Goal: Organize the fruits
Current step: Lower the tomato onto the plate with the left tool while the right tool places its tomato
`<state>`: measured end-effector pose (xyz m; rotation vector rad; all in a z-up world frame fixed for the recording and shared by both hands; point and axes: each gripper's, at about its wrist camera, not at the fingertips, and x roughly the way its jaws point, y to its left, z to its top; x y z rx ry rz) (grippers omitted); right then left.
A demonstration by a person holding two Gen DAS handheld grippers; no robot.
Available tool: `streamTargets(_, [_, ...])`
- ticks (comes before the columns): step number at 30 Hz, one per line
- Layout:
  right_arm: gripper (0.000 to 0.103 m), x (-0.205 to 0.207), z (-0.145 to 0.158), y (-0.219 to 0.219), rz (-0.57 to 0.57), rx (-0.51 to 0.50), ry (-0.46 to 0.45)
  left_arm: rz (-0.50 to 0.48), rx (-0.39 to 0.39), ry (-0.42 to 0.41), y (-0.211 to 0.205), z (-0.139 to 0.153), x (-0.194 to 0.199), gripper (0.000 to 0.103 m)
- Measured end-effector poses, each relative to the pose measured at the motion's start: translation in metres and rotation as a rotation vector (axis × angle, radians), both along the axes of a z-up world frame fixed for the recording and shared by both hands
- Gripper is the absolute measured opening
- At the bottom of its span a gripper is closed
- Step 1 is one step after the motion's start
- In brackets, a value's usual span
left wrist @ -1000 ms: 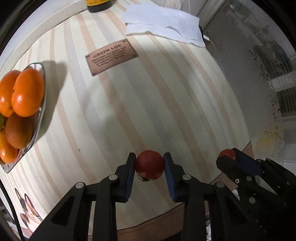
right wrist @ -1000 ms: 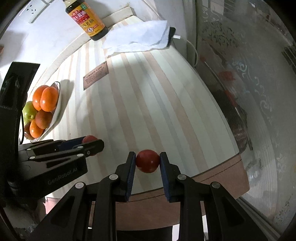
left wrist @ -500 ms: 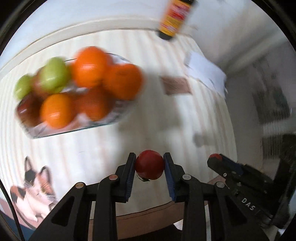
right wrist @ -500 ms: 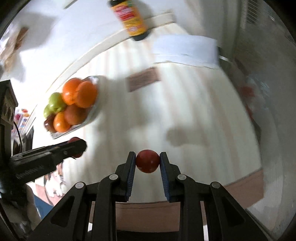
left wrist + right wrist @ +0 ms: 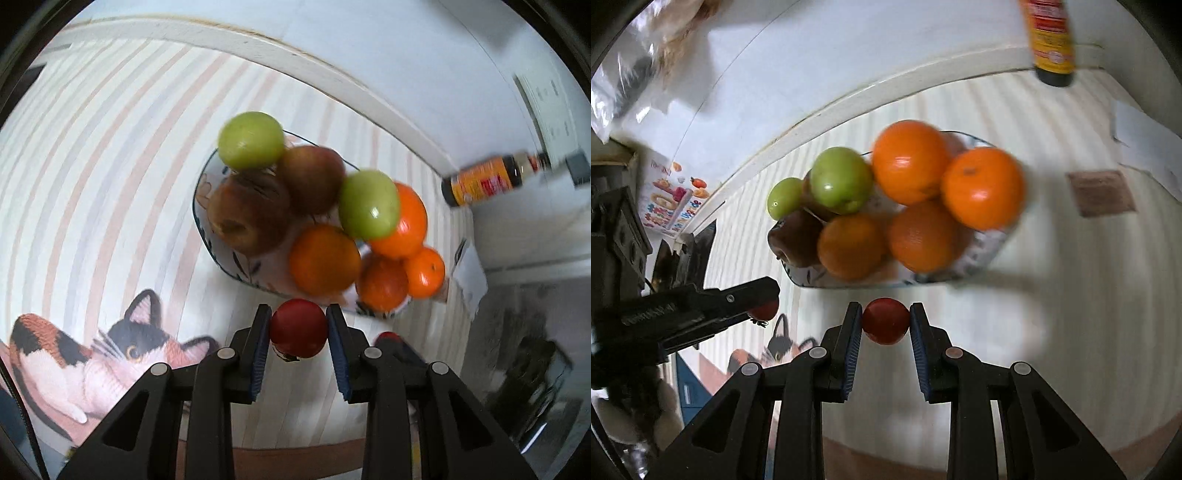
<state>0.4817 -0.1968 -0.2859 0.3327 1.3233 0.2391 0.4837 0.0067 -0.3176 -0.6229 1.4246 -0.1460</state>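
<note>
Left tool [image 5: 298, 330]: blue-padded jaws clamped on a small round red fruit [image 5: 298, 328], pads touching both sides. Fruit held clear of the striped counter [image 5: 110, 177].

Right tool [image 5: 885, 322]: same arrangement, pinching a second small round red fruit [image 5: 885, 320].

Target, as judged: the shallow glass bowl with a dark rim [image 5: 201, 206]. In the left wrist view it sits straight ahead of the tool, filling centre frame, its near rim just beyond the held fruit. In the right wrist view the bowl [image 5: 982, 254] lies directly ahead and above the fingertips, with a shadowed band of counter between.

Which hand is nearer: hard to rank. Both frames show the bowl just ahead. In the right wrist view the left tool [image 5: 764, 308] enters from mid left, beside the bowl's left end.

The red fruits are round, so no long axis to align.

Bowl contents, left wrist view:
- two green apples [image 5: 251, 140], one upper centre, one right of centre
- two brownish-red apples [image 5: 247, 214], centre
- four oranges [image 5: 325, 260], lower right of the pile

Fruit is heaped above the rim; little bare bowl shows. Judgement: a dropped red fruit could roll off the pile, so the freer patch near the front rim looks safest.

Other items: dark sauce bottle with yellow label [image 5: 491, 181], far right; printed calico cat mat [image 5: 103, 350], lower left.

Frames are motion-blurred; fine detail unreliable.
</note>
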Motion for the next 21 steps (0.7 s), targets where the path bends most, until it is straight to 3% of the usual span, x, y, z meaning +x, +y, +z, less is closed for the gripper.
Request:
streamTargets(7, [0.029, 0.014, -0.025, 0.028, 0.047, -0.089, -0.055, 0.061, -0.115, 0.033, 0.020, -0.024, 0.011, 0.028])
streamTargets(21, [0.029, 0.018, -0.032, 0.041, 0.100, -0.168, -0.137, 0.050, -0.126, 0.046, 0.012, -0.031, 0.022, 0.028])
